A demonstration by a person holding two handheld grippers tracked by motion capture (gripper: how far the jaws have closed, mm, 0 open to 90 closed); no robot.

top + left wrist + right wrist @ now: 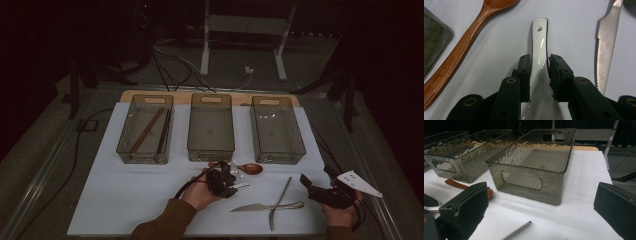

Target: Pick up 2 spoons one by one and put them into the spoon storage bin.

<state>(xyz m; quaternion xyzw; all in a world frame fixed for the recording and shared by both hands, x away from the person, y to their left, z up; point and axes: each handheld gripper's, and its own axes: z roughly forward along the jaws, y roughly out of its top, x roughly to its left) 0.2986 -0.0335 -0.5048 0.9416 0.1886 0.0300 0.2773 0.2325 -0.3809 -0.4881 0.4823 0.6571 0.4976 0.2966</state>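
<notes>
Gripping the white spoon (539, 50) mid-handle, your left gripper (539, 65) is clenched on it for a balanced lift; your right gripper (541, 202) waits with jaws apart, holding nothing

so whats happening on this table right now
A person is sorting utensils into three smoky plastic bins. The left gripper has its fingers against the handle of a white ceramic spoon that lies on the white table. A wooden spoon and a serrated knife lie beside it. The right gripper waits open, facing the right bin. The left bin already holds chopsticks.
</notes>
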